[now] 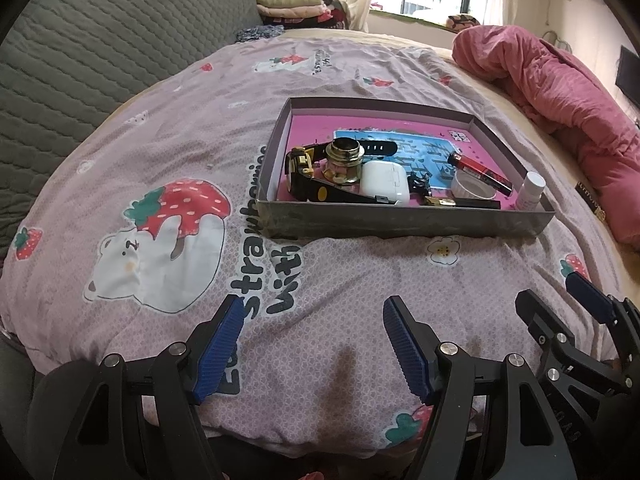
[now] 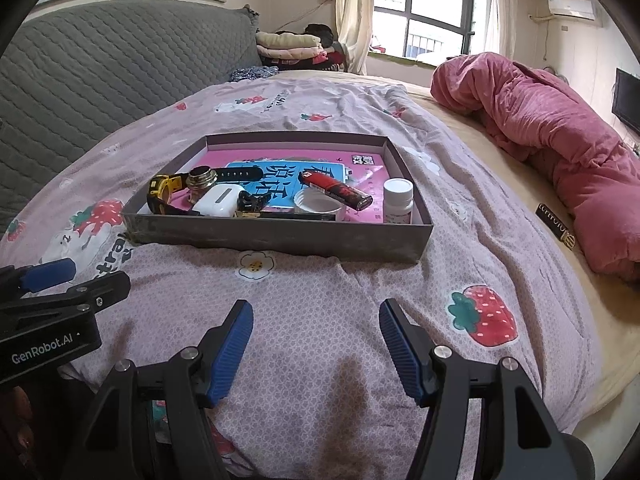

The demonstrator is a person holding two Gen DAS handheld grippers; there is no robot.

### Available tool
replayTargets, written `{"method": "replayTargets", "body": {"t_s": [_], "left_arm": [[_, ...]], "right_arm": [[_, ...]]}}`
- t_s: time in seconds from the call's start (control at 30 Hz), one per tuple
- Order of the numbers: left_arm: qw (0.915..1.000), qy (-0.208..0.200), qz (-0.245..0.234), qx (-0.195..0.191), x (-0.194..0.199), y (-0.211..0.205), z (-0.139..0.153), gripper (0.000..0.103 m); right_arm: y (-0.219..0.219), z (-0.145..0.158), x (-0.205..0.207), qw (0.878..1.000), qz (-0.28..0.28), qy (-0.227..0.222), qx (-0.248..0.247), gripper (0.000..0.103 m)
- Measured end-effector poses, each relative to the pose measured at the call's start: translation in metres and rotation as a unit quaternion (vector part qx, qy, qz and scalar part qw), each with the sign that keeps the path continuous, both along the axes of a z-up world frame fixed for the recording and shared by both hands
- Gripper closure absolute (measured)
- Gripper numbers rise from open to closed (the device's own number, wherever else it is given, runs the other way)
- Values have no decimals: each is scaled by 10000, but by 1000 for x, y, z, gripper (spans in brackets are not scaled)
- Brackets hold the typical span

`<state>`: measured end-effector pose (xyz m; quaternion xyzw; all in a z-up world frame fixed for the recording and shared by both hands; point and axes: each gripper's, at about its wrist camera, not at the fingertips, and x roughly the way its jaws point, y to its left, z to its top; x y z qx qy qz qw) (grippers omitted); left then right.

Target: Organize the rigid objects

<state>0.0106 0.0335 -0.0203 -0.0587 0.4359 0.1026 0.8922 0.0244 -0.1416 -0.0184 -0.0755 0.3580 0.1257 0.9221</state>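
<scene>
On the left gripper (image 2: pixel 56 280), white lettering reads "GenRobot.AI"

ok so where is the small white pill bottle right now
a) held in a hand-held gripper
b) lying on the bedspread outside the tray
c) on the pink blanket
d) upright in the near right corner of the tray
d: the white pill bottle stands upright inside the tray, in its near right corner, beside the red lighter.
</scene>
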Motion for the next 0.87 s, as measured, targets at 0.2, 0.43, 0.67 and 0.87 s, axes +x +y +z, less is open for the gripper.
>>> {"method": "replayTargets", "body": {"t_s": [0.2, 0.43, 0.67, 0.87], "left_arm": [[10000, 2, -31, 16, 0, -1, 0, 30], [10000, 21, -40, 25, 0, -1, 0, 30], [10000, 29, -65, -14, 2, -1, -2, 30], [9998, 87, -73, -141, 5, 1, -7, 30]], "right_arm": [[0, 0, 0, 10000, -12, -1, -12, 38], [-3, 0, 1, 10000, -34, -1, -2, 38], [-7, 0, 3, 9999, -109, -19, 19, 38], [-10, -2, 8, 9998, -161, 58, 81, 38]]}}
